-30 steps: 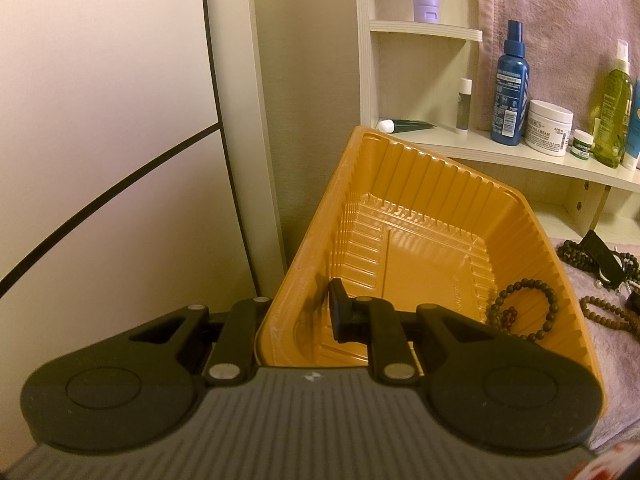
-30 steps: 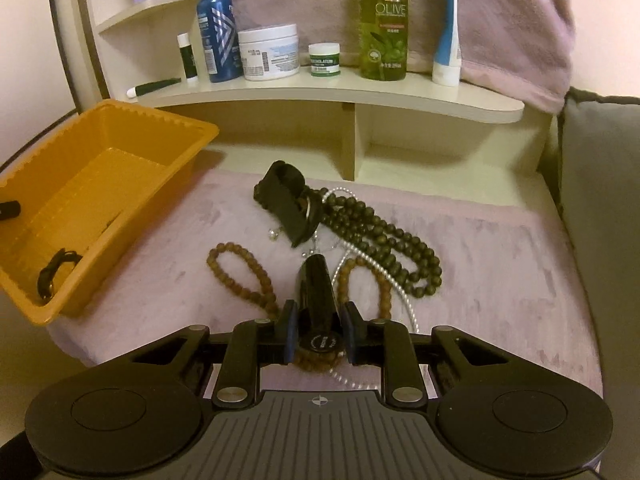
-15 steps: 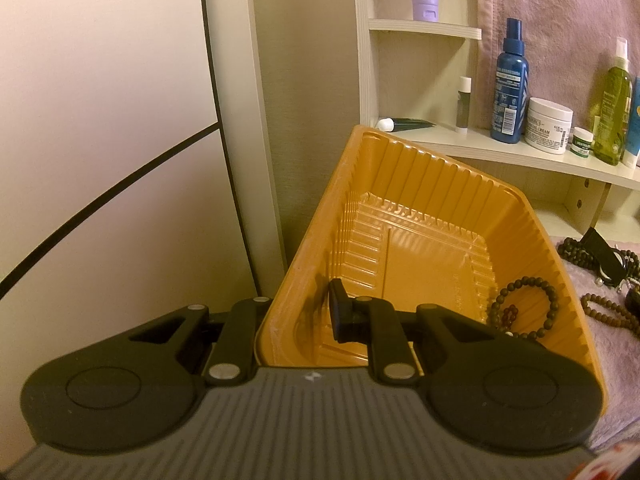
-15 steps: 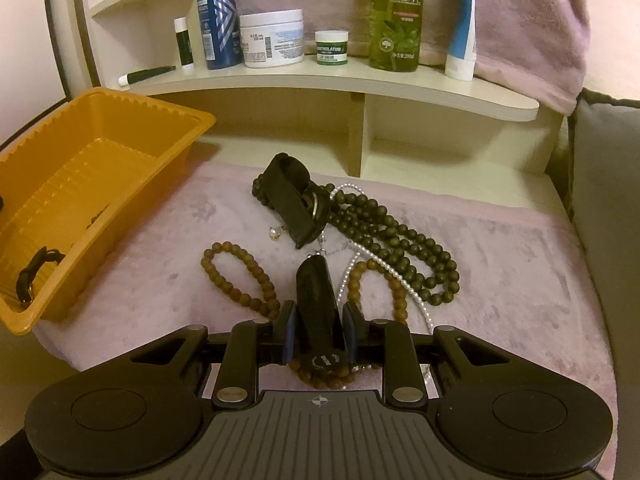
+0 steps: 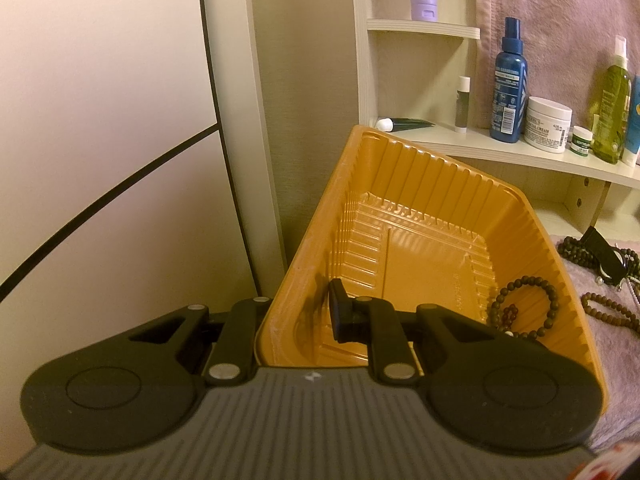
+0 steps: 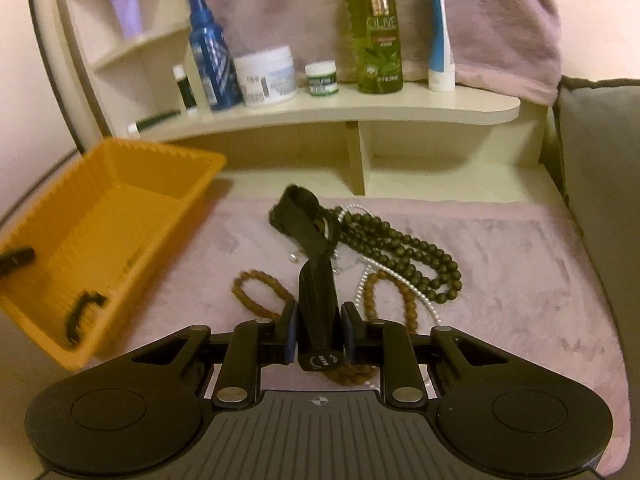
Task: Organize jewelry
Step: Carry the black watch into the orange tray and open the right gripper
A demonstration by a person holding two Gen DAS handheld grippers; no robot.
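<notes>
My left gripper is shut on the near wall of the orange plastic tray, one finger inside, one outside; the tray is tilted. A dark bead bracelet lies inside it, also blurred in the right wrist view. My right gripper is shut on a black cylindrical tube, held above the pink cloth. On the cloth lie a brown bead bracelet, a dark bead necklace, a pearl strand, another brown bead loop and a black strap piece.
A cream shelf behind the cloth carries a blue spray bottle, a white cream jar, a small green jar, an olive bottle and a tube. A grey cushion stands at right. A wall panel stands left of the tray.
My right gripper has risen and pulled back with the black tube; the jewelry and shelf appear farther off and the view is blurred. The left gripper and tray have hardly moved.
</notes>
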